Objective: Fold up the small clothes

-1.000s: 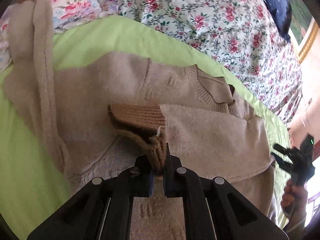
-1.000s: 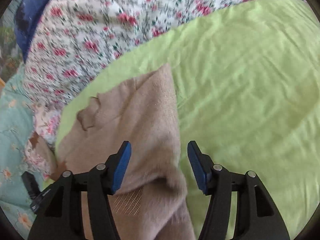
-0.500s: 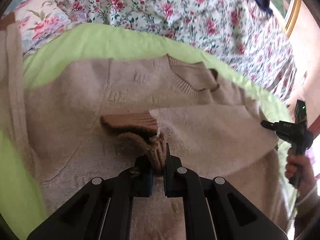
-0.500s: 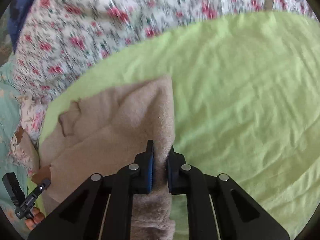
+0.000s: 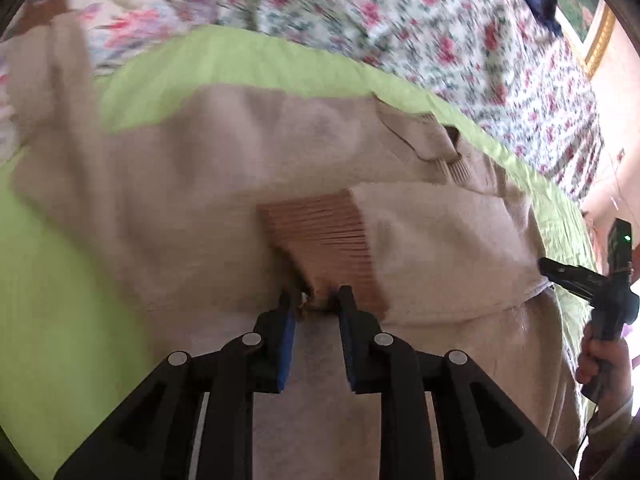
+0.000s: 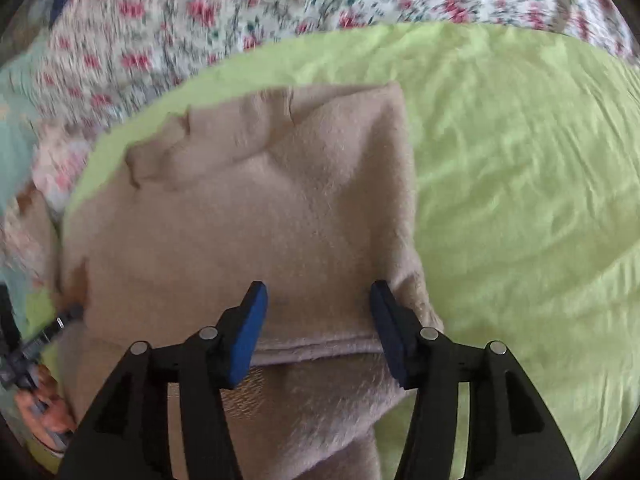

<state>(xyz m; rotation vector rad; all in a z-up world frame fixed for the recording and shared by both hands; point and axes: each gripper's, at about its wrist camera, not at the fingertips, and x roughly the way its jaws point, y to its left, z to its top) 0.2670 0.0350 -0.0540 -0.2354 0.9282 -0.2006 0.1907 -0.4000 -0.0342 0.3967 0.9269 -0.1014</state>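
Though blurred, left wrist view shows no readable text or labels. Beige knit sweater (image 5: 192,184) lies w/ long axis left-right across frame centre on a lime-green sheet (image 5: 52,300), neckline (image 5: 424,140) toward upper right, one sleeve folded across chest w/ ribbed cuff (image 5: 324,240) at centre. Left gripper (image 5: 317,300) jaws apart, either side of cuff edge. Floral bedding (image 5: 400,12) fills top. Right gripper (image 5: 560,274) at right edge.

Right wrist view: no text. Right gripper (image 6: 318,292) jaws wide apart over sweater's (image 6: 248,208) folded part, lower centre; green sheet (image 6: 520,180) at right, floral bedding (image 6: 240,8) on top.
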